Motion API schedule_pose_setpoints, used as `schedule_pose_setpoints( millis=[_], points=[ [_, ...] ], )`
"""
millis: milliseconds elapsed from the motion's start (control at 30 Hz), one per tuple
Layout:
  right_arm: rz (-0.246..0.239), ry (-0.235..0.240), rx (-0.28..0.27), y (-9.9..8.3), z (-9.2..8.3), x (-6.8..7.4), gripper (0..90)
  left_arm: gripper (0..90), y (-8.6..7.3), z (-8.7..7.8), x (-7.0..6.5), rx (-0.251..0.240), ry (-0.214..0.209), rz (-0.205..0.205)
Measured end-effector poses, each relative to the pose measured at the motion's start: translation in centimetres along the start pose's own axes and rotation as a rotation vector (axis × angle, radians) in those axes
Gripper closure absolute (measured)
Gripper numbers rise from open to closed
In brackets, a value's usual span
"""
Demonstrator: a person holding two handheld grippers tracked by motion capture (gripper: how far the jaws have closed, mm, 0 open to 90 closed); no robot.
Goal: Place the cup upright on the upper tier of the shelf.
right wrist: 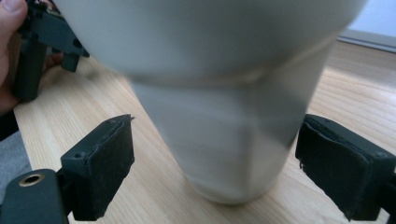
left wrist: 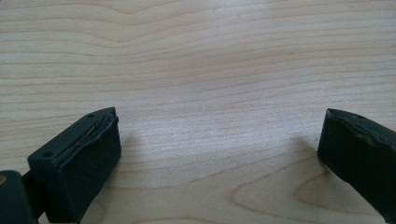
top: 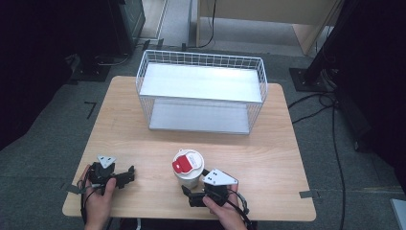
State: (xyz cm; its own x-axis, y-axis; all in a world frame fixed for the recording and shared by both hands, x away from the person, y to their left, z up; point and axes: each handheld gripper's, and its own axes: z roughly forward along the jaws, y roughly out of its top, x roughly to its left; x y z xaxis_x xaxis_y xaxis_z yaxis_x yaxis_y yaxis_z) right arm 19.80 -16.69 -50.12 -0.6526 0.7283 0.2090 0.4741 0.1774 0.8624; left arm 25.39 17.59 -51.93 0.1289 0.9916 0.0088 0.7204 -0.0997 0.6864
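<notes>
1. White and upright, the cup (top: pixel 188 168) stands on the wooden bench (top: pixel 268 158) near the front edge, a little right of centre, with a red tab set into its lid. Standing on its base, it offers its side wall to a sideways grasp.

2. From the person's right hand, the right tool (top: pixel 194 193) comes in low at the cup's near side. In the right gripper view its jaws stand wide apart, one on each side of the cup's lower body (right wrist: pixel 233 140). Gaps show between pads and wall, so nothing is gripped yet. I judge the low approach is meant to take the narrower base rather than the flared top, where the jaws might not span it.

3. At the front left of the bench, well apart from the cup, the left tool (top: pixel 125 175) rests in the person's left hand. In the left gripper view its jaws are spread wide over bare wood (left wrist: pixel 205 93), holding nothing. It looks parked out of the way, ready to help if needed.

4. Across the bench's far side sits a white wire basket (top: pixel 201 91) with two flat shelves, its open front facing the person. That makes it a likely place for the cup, though this is only a guess.

5. Closing squarely matters next: the cup looks light, so an uneven squeeze could tip or dent it.
</notes>
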Motion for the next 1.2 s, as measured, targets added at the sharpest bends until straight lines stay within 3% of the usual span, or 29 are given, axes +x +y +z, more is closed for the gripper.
schedule_pose_setpoints(
  millis=[167, 733, 833, 933, 1200],
  points=[
    [0.023, -0.029, -0.052, 0.3, 0.4, 0.3, 12.3, 0.0, 0.0, 0.0, 0.0, 0.000, 0.000, 0.000],
    [0.026, -0.067, -0.167, 1.0, 1.8, 1.0, 5.9, 0.0, 0.0, 0.0, 0.0, 0.000, 0.000, 0.000],
    [0.021, -0.076, -0.189, 1.1, 1.8, 1.1, 5.6, 0.0, 0.0, 0.0, 0.0, 0.000, 0.000, 0.000],
    [-0.016, -0.099, -0.225, 1.3, 1.8, 1.5, 4.8, 0.0, 0.0, 0.0, 0.0, 0.000, 0.000, 0.000],
    [-0.031, -0.129, -0.252, 1.2, 1.7, 2.0, 5.9, 0.0, 0.0, 0.0, 0.0, 0.000, 0.000, -0.001]
  ],
)
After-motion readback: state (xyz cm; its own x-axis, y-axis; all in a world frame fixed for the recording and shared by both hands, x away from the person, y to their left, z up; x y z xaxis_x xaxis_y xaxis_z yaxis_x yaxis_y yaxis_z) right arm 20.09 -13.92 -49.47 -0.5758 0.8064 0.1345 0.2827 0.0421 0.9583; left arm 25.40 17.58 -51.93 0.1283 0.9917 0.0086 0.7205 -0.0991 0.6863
